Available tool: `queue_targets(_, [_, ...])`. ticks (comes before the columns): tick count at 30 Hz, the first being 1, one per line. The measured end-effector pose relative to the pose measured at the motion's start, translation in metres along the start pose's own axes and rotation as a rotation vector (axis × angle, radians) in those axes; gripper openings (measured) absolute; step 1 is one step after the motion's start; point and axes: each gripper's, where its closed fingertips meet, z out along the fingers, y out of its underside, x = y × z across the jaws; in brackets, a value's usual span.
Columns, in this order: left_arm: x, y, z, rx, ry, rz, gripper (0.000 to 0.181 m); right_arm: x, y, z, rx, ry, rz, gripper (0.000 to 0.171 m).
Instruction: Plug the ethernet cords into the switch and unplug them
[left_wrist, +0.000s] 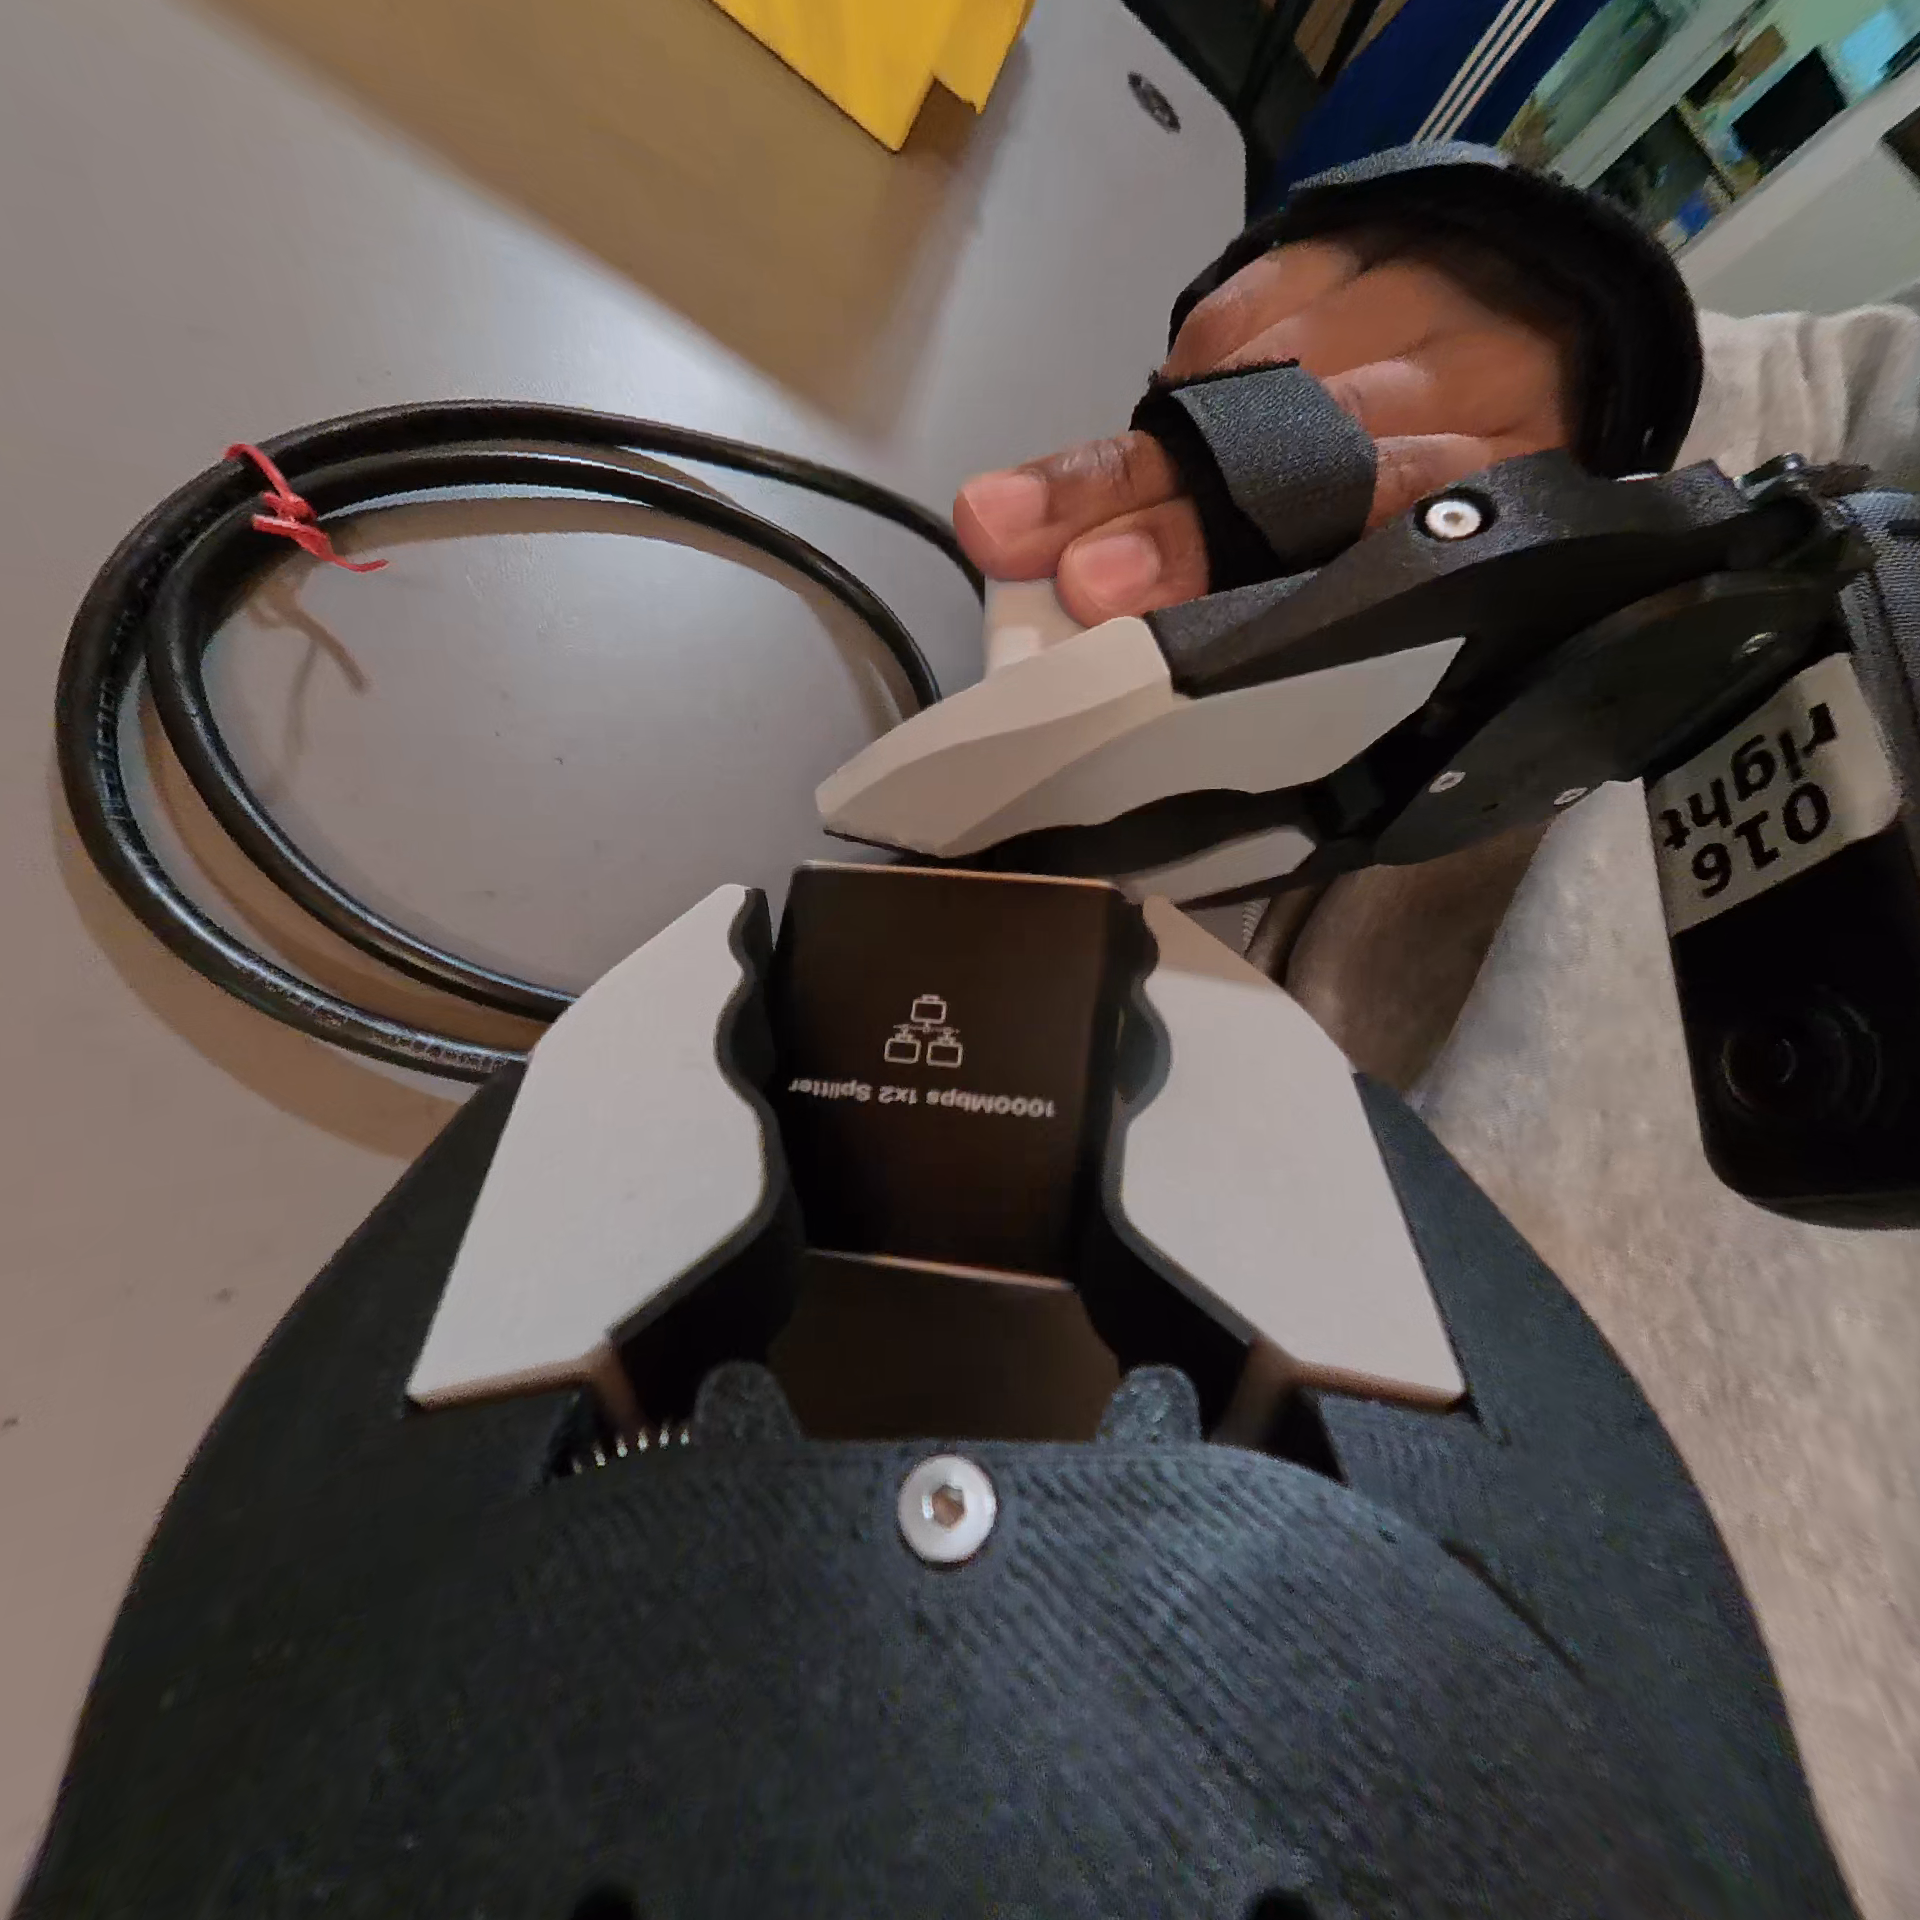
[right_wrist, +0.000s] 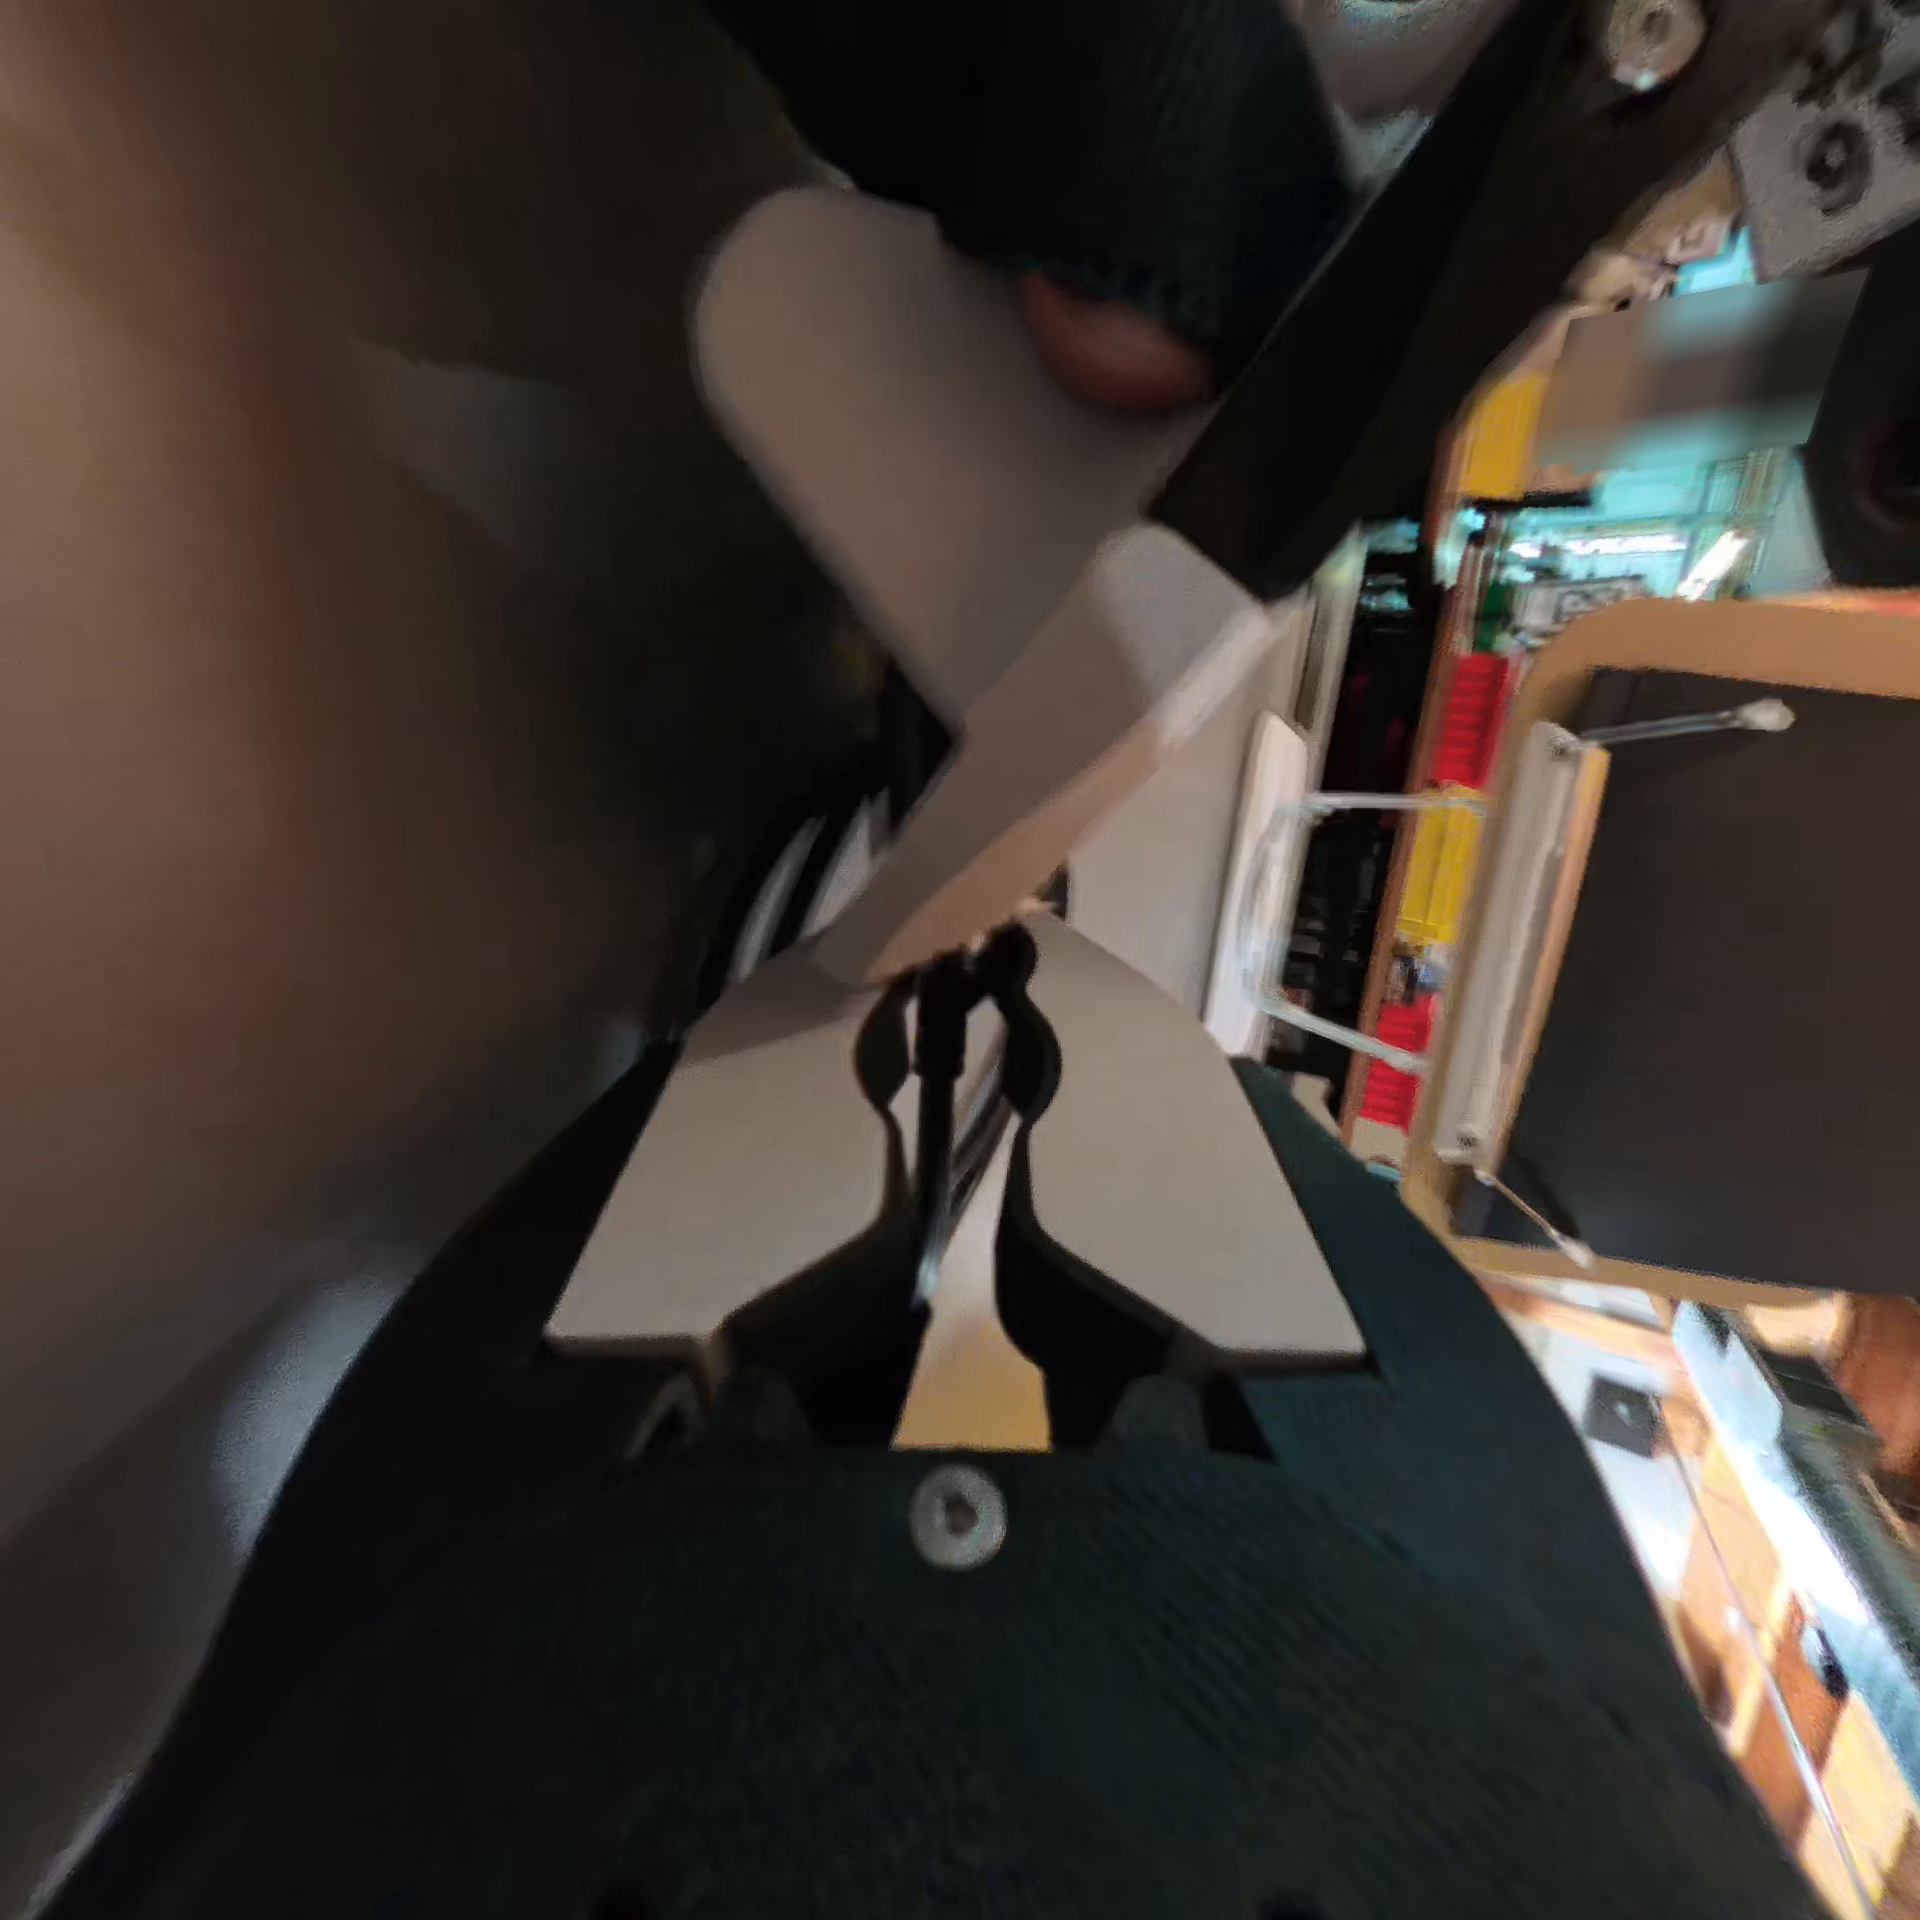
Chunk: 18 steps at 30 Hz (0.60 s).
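Observation:
My left gripper (left_wrist: 940, 906) is shut on a black switch box (left_wrist: 935, 1091), holding it by its sides above the table. My right gripper (left_wrist: 883, 831) reaches in from the right, with its grey fingers close together at the switch's far end. In the blurred right wrist view, my right gripper (right_wrist: 971, 966) is closed on a thin black cord end (right_wrist: 935, 1070). A grey finger of the left gripper (right_wrist: 883, 468) is just beyond it. A black ethernet cord (left_wrist: 135, 727) lies coiled on the table, bound by a red twist tie (left_wrist: 286, 509). The ports are hidden.
The grey table (left_wrist: 520, 675) runs left and back. A yellow object (left_wrist: 883, 52) sits at the far edge. A person's hand (left_wrist: 1091, 520) and grey sleeve (left_wrist: 1662, 1351) fill the right side. A cardboard frame (right_wrist: 1558, 935) and shelves show behind in the right wrist view.

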Motion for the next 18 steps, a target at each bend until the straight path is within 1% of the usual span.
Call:
queue_targets(2, [-0.002, -0.002, -0.003, 0.020, 0.014, -0.029, 0.066, 0.008, 0.009, -0.001, -0.030, 0.026, 0.009, 0.014])
queue_targets(4, [-0.012, 0.003, -0.014, 0.019, -0.016, -0.034, 0.065, 0.018, 0.035, -0.004, -0.085, 0.057, 0.035, 0.014])
queue_targets(6, [-0.024, -0.005, -0.032, 0.096, -0.037, -0.066, 0.065, 0.028, 0.057, -0.008, -0.084, 0.065, 0.148, 0.014])
queue_targets(7, [-0.024, -0.012, -0.039, 0.148, -0.003, -0.092, 0.065, 0.034, 0.065, -0.010, -0.080, 0.078, 0.191, 0.014])
queue_targets(10, [-0.022, -0.026, -0.050, 0.247, 0.059, -0.136, 0.064, 0.041, 0.069, -0.011, -0.044, 0.108, 0.254, 0.014])
queue_targets(13, [-0.022, -0.021, -0.045, 0.239, 0.066, -0.123, 0.065, 0.036, 0.059, -0.008, -0.004, 0.115, 0.251, 0.016])
queue_targets(14, [-0.020, -0.020, -0.044, 0.235, 0.074, -0.114, 0.065, 0.035, 0.054, -0.008, 0.018, 0.105, 0.261, 0.020])
queue_targets(15, [-0.019, -0.020, -0.042, 0.234, 0.084, -0.106, 0.065, 0.033, 0.050, -0.009, 0.052, 0.075, 0.309, 0.030])
queue_targets(17, [-0.016, -0.020, -0.042, 0.240, 0.104, -0.102, 0.064, 0.034, 0.042, -0.014, 0.145, -0.009, 0.481, 0.049])
queue_targets(18, [-0.015, -0.021, -0.042, 0.248, 0.114, -0.104, 0.064, 0.038, 0.042, -0.018, 0.186, -0.040, 0.573, 0.051])
